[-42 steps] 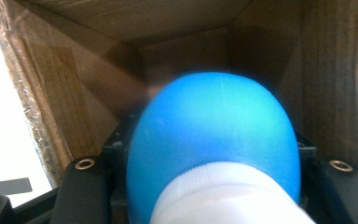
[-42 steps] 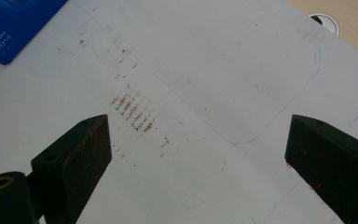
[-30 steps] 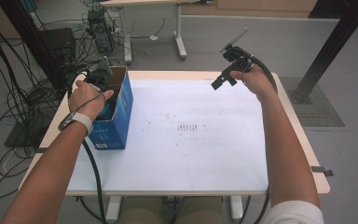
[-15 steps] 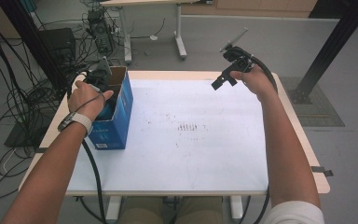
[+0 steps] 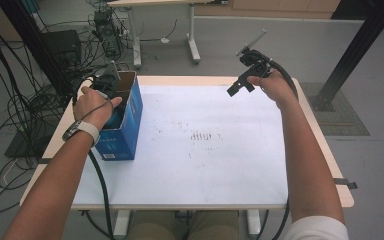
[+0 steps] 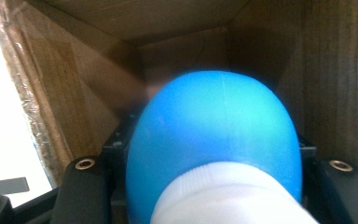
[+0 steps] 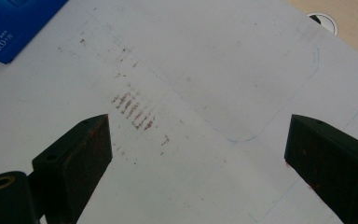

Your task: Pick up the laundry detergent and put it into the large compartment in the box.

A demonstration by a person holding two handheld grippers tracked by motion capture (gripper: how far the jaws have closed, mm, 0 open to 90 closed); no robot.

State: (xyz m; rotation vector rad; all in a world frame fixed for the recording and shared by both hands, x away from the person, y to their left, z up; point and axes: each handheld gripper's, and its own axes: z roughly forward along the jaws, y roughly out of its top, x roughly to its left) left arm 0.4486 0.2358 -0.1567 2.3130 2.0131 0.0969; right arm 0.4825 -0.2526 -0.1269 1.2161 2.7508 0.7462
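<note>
Blue bottle (image 6: 214,140) clamped by left tool (image 6: 205,186) | inside cardboard box (image 5: 130,107); right tool (image 7: 205,163) agape

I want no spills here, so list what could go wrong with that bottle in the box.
The left gripper holds the blue bottle deep inside the box; its round body could slip from the jaws. The box stands tall and narrow, so a sideways pull might tip it. The right gripper, open above the table, isn't steadying it.

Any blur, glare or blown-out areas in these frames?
Left gripper view: the blue object sits too close and is soft, with blown-out white at the left edge. Right gripper view: sharp, evenly lit white sheet. High view: clear, no strong glare.
</note>
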